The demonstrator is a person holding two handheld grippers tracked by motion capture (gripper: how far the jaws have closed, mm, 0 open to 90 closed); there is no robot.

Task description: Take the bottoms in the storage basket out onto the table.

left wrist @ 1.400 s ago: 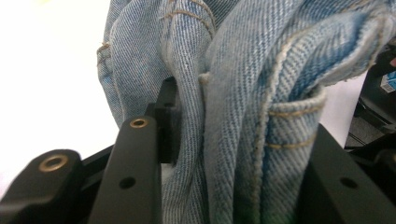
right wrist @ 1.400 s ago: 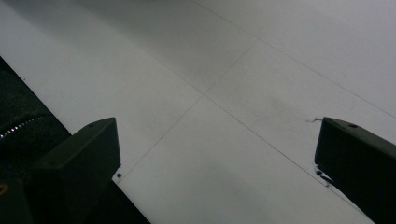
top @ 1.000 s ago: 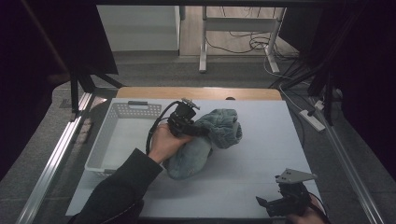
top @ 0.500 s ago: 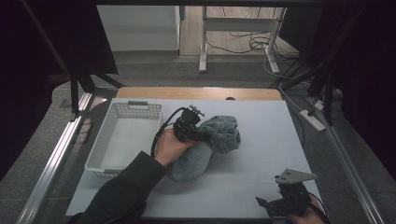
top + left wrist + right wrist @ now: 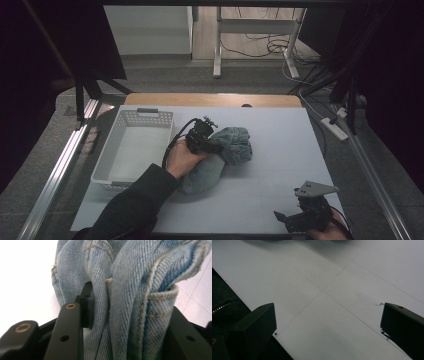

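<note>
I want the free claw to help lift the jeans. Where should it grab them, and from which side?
Probably the rounded lower bundle of the jeans, approached from the table's open right side. The left claw already clamps folds at the top, and the basket blocks the left. The right claw waits open there.

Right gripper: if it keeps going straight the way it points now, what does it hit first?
Probably nothing soon. The right gripper has open jaws over bare white table, angled low across it. The dark shapes at the right gripper view's top edge may be the jeans; depth is unclear.
</note>
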